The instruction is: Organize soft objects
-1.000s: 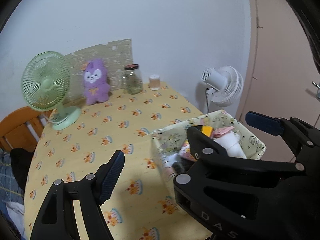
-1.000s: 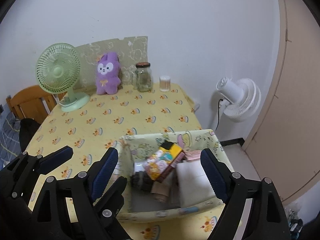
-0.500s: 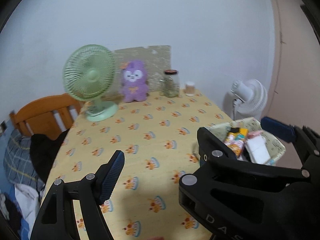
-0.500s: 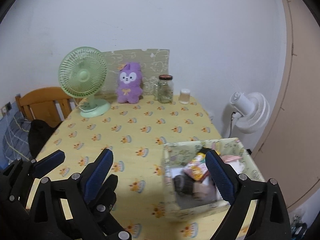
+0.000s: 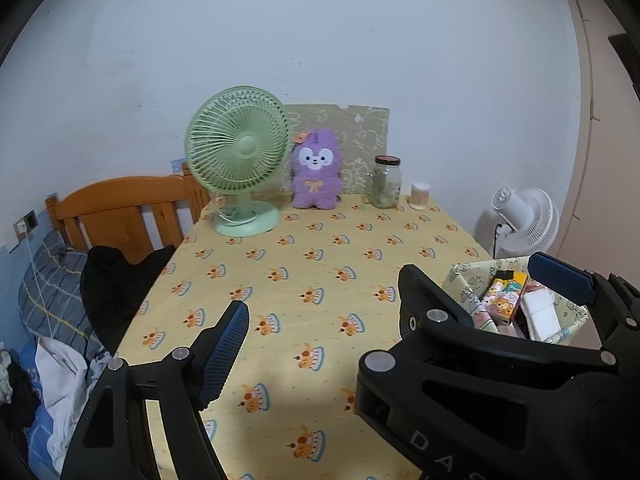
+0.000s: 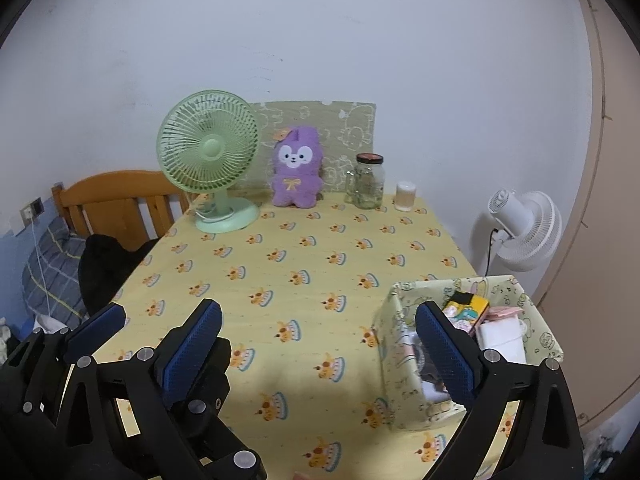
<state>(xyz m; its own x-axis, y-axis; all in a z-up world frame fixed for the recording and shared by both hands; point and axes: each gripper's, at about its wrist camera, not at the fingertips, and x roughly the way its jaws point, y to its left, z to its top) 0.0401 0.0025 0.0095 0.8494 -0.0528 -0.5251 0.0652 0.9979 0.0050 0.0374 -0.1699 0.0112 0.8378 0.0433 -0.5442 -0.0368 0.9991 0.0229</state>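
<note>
A purple plush toy (image 5: 316,176) (image 6: 296,176) sits upright at the far edge of the yellow-clothed table (image 6: 312,264), against a patterned board. A fabric basket (image 6: 400,344) (image 5: 460,280) holding a colourful packet, white folded items and something pink stands at the table's near right. My right gripper (image 6: 318,308) hovers over the tablecloth, its jaws opening, nothing between them; its right finger overlaps the basket's left wall. My left gripper (image 5: 320,300) is open and empty just left of it. Only its left pad (image 5: 224,344) shows; the right gripper's body covers the other.
A green desk fan (image 6: 208,152), a glass jar (image 6: 368,180) and a small pale container (image 6: 405,196) line the far edge. A white floor fan (image 6: 520,232) stands right of the table. A wooden frame (image 6: 112,196), dark clothing and bedding lie to the left.
Both grippers have drawn back and left from the basket, which lay between the right fingers before and now sits at the right. The right jaws have spread wider.
</note>
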